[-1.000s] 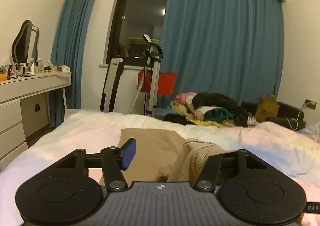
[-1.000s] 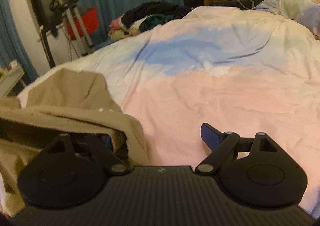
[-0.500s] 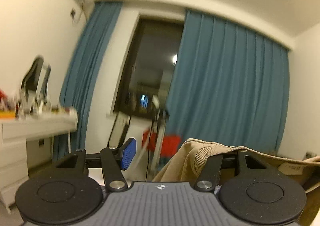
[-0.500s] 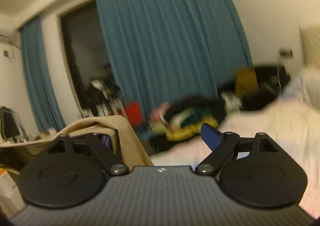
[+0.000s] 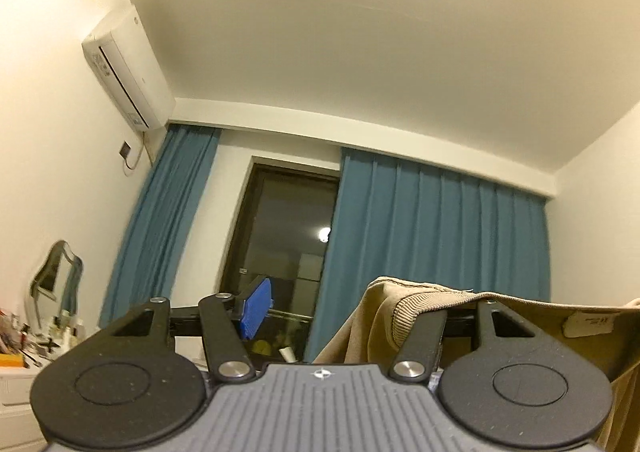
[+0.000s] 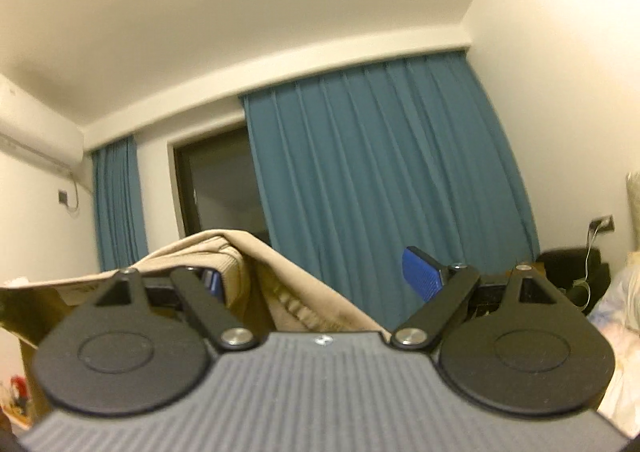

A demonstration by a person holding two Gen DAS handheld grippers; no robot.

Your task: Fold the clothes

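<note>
A tan garment (image 5: 408, 316) with a ribbed hem hangs over the right finger of my left gripper (image 5: 352, 312), whose jaws stand wide apart; the blue pad (image 5: 256, 308) of the left finger is bare. The same garment (image 6: 248, 264) drapes over the left finger of my right gripper (image 6: 316, 280), also wide apart, its right blue pad (image 6: 420, 280) bare. Both grippers are raised and tilted up toward the ceiling. The cloth stretches between them; a white label (image 5: 588, 326) shows on its inner side.
Blue curtains (image 6: 380, 180) and a dark window (image 5: 288, 244) are ahead. An air conditioner (image 5: 124, 68) hangs high on the left wall. A dresser with a mirror (image 5: 56, 280) stands at the left. The bed edge (image 6: 616, 312) shows at far right.
Both grippers have lifted from the bed and tilted upward, carrying the tan garment up with them. The bed has dropped out of the left view.
</note>
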